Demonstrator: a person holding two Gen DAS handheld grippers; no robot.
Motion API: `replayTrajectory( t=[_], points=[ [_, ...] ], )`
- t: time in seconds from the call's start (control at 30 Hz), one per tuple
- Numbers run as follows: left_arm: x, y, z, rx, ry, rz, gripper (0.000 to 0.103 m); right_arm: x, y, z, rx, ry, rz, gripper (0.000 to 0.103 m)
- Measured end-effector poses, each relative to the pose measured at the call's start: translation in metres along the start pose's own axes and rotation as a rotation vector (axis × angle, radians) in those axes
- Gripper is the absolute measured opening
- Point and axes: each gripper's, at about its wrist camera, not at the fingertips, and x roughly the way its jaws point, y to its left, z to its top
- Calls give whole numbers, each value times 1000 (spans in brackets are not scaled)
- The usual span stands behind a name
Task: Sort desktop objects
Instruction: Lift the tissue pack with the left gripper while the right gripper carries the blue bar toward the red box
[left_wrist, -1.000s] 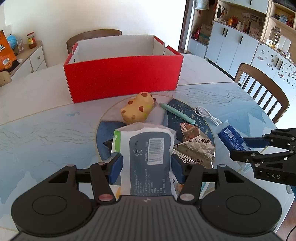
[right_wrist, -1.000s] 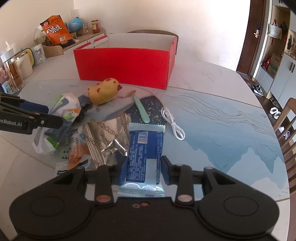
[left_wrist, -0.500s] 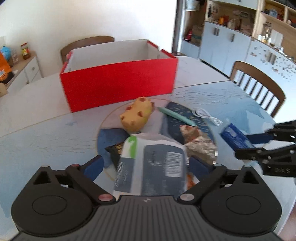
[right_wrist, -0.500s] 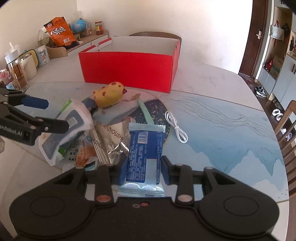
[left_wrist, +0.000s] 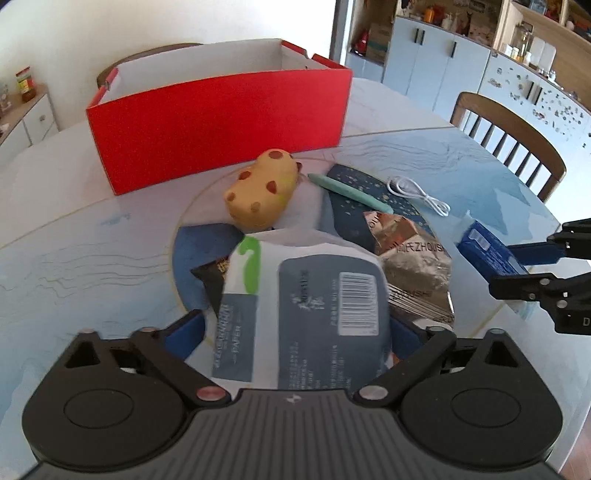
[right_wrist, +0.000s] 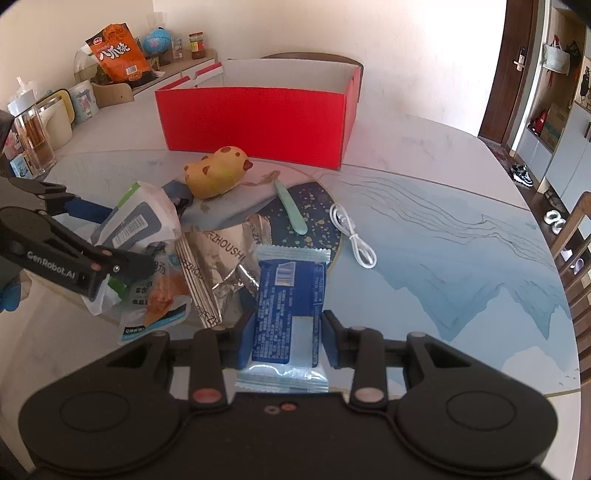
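**Two packets gripped over a cluttered dining table**

A pale marble-patterned table (right_wrist: 424, 206) with a blue wave print fills both views, with wooden chairs and white cabinets behind it. At its far side stands an open red box (left_wrist: 221, 110), its inside white. Just in front of the box lies a yellow spotted toy (left_wrist: 262, 192), and to the right of the toy a green pen (left_wrist: 349, 188) and a coiled white cable (left_wrist: 417, 192).

The left gripper (left_wrist: 295, 332) has its blue fingers spread wide around a white and grey tissue packet (left_wrist: 306, 306); each finger sits against a side of the packet, which looks lifted off the table, so it appears grasped. From the right wrist view the same packet (right_wrist: 140, 221) hangs crumpled between those fingers at the left edge of the scene.

The right gripper (right_wrist: 286, 343) is clenched on the near end of a blue snack wrapper (right_wrist: 290, 291), pads pressed to both long edges, the wrapper pointing away toward the box.

Between the two packets, on the table, lie a crumpled silver foil bag (right_wrist: 218, 262) and, near the left, a flat snack packet with an orange picture (right_wrist: 159, 299).
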Motion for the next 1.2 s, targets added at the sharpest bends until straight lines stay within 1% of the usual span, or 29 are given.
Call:
replayTrajectory(
  t=[0.03,0.07,0.13,0.17,0.2,0.23,0.43,0.53,0.63,0.7,0.8,1.0,1.2],
  points=[
    [1,0,0,-2,3,6,82,0,0,0,-2,0,-1,37],
    [1,1,0,-5,5,9,79,0,0,0,-1,0,-1,37],
    [-1,0,1,0,3,9,68,0,-1,2,-1,-2,-3,37],
    [-2,-1,2,4,0,11,66,0,-1,2,-2,-4,-3,37],
    [-3,-2,2,10,-1,10,61,0,-1,3,-2,-6,-2,37],
    [-5,-3,3,13,-3,11,58,-1,-1,3,-3,-8,-2,37],
    [-16,-6,5,14,-19,18,48,-3,-1,8,-7,-22,3,37],
    [-23,-8,7,17,-24,36,45,-6,-1,11,-11,-27,0,37],
    [-31,-10,9,13,-34,35,41,-9,1,13,-15,-30,-4,37],
    [-37,-13,11,15,-37,42,41,-13,1,16,-15,-35,1,37],
    [-48,-16,14,15,-51,31,41,-22,3,22,-19,-55,13,37],
    [-65,-22,22,14,-68,50,41,-40,6,35,-22,-82,25,37],
    [-86,-21,32,-10,-96,43,41,-57,6,49,-38,-101,31,37]
  ],
)
